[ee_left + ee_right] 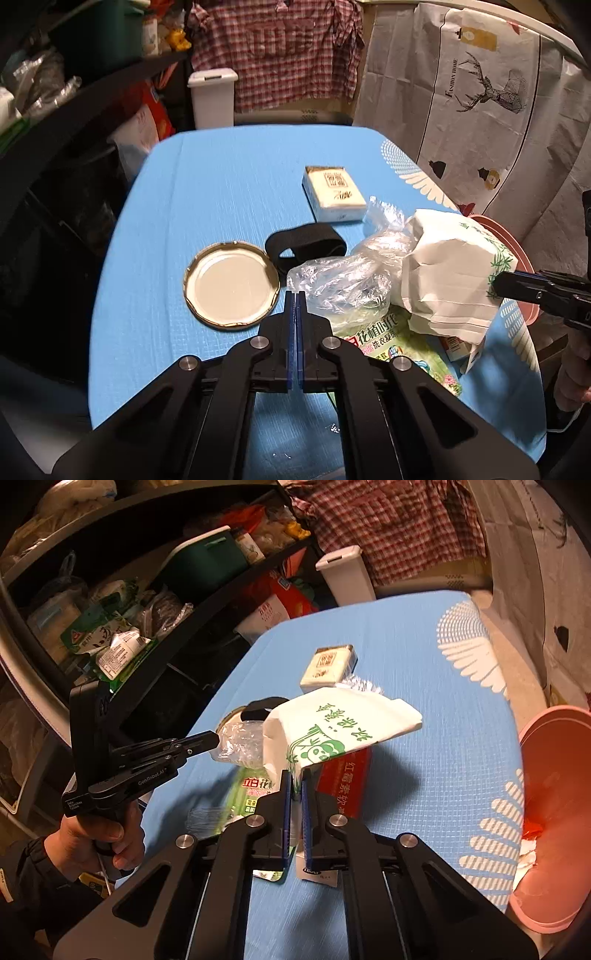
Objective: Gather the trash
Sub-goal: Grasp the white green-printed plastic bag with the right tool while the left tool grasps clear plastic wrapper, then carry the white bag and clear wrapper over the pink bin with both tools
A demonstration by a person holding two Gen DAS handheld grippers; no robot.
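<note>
The right gripper (294, 775) is clamped on the white bag (332, 727), lifted near the table's (221, 177) right edge; the left gripper (295, 295) is closed, gripping nothing visible, beside clear plastic (340, 280).

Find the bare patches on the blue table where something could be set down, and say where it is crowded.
Bare: the far end of the blue table beyond the white packet, and the strip left of the jar lid. Crowded: the near right, around the clear plastic bag and white paper bag.

Both wrist views look steeply down, close over the blue table (221, 177), sharing its littered middle.
</note>
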